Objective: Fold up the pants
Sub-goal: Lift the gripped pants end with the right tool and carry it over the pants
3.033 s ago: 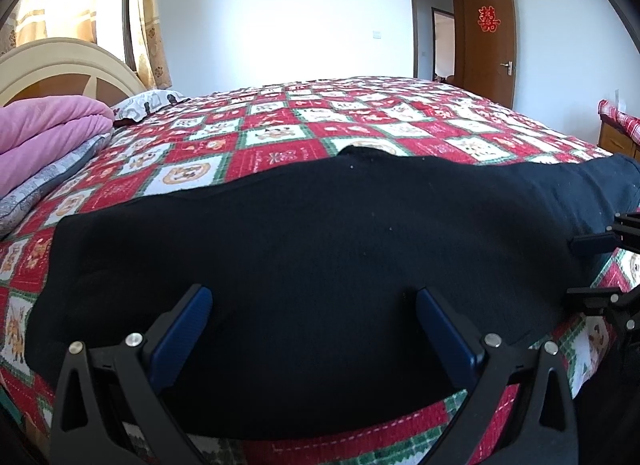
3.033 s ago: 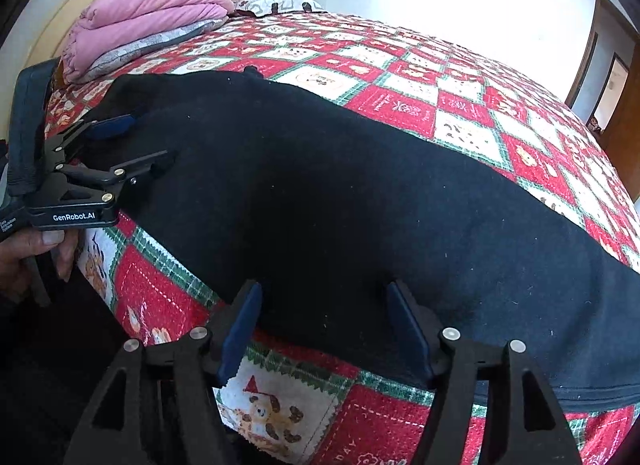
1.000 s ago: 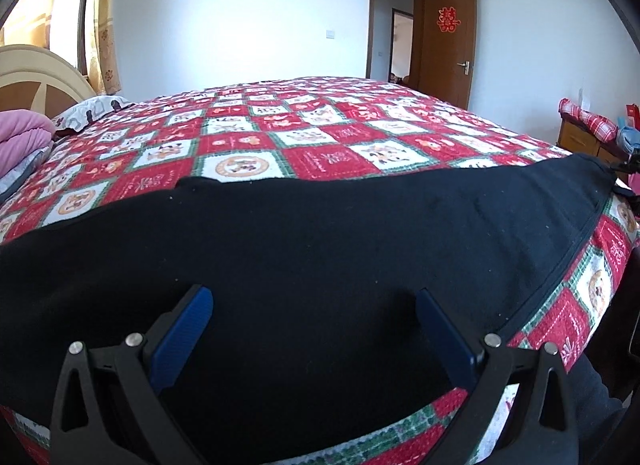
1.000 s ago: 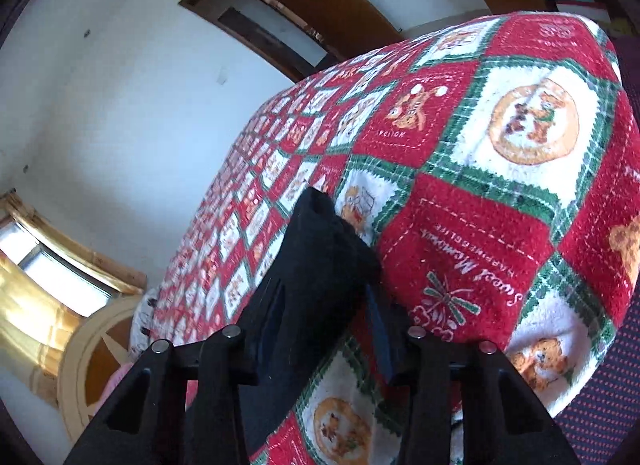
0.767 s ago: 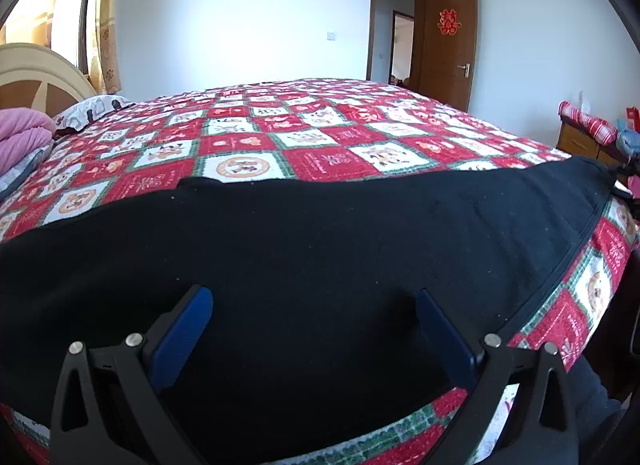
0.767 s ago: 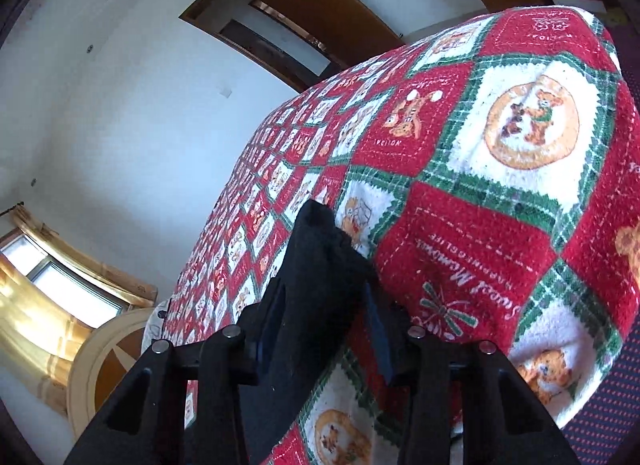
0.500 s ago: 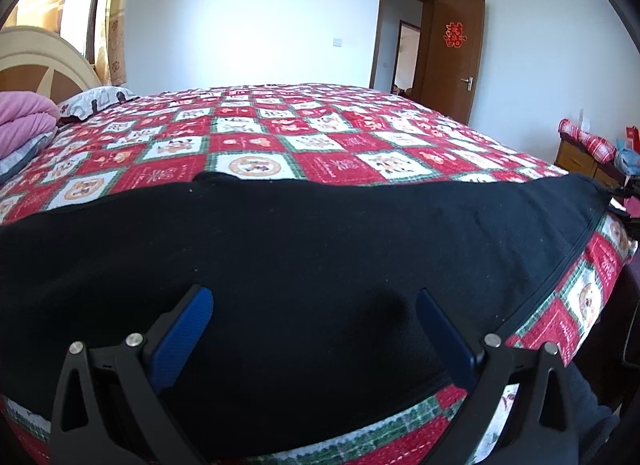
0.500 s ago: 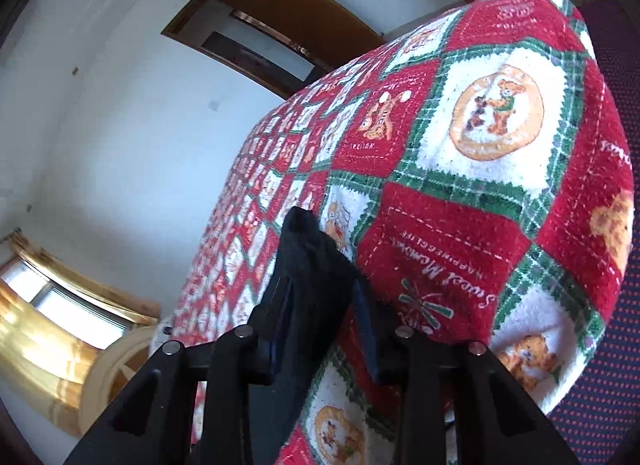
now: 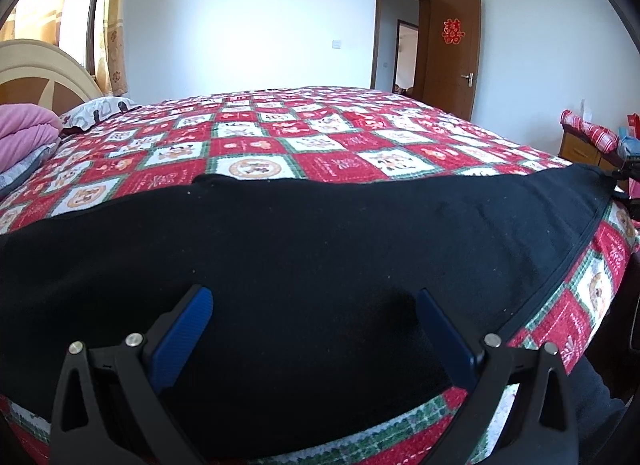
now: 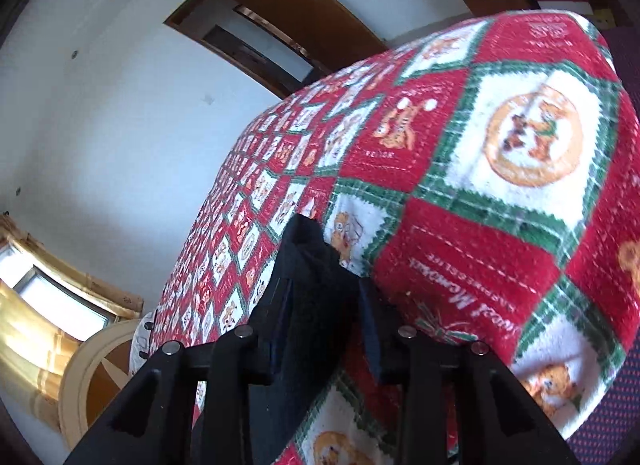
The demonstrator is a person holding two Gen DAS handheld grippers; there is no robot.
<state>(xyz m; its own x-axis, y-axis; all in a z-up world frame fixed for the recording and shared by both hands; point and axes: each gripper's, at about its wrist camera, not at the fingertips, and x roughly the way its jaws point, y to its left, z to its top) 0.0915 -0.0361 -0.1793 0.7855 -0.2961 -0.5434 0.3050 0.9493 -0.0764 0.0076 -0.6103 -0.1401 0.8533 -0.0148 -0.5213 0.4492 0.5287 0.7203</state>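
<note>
Black pants (image 9: 312, 249) lie stretched flat along the near edge of the bed, reaching from far left to far right in the left wrist view. My left gripper (image 9: 312, 305) is open, its blue-padded fingers spread over the middle of the pants. My right gripper (image 10: 320, 297) is shut on the cuff end of the pants (image 10: 308, 261) at the bed's corner; it shows faintly at the right end in the left wrist view (image 9: 628, 181).
The bed carries a red, green and white patchwork quilt (image 9: 280, 137). Folded pink and grey blankets (image 9: 24, 137) and a pillow (image 9: 96, 113) lie by the headboard at left. A cabinet (image 9: 588, 145) stands at right, an open door (image 9: 452, 53) behind.
The right gripper moved from mid-pants to the cuff end and closed on it. The left gripper shifted right along the pants and stays open over them.
</note>
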